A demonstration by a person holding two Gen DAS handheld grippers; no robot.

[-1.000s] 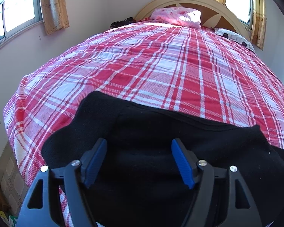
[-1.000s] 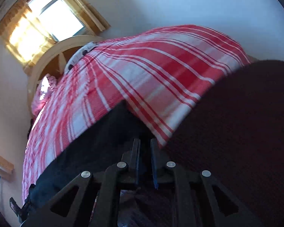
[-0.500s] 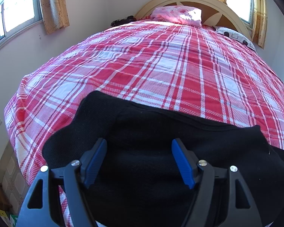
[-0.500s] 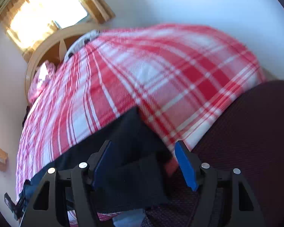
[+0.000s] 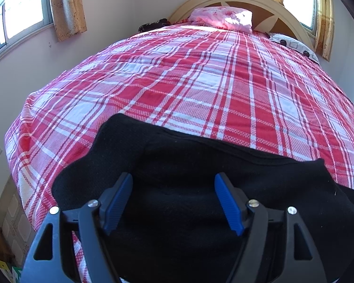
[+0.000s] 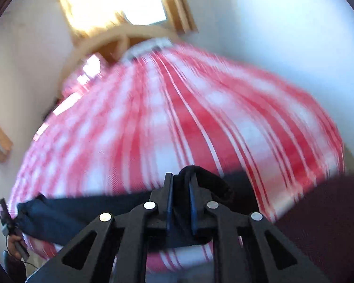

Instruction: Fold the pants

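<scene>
pants: black pants are lying across the near end of the bed, filling the bottom of the left view
left gripper: left gripper is sitting low over the pants, blue fingers spread wide apart, nothing between them but cloth underneath
right gripper: right gripper is pinching a bunched fold of the pants, fingers nearly together; that view's pretty blurry
edges: the pants' far edge is running across mid-frame, left corner rounding off near the bed's left side
room: the plaid bedspread is stretching bare up to the pillow at the top
</scene>
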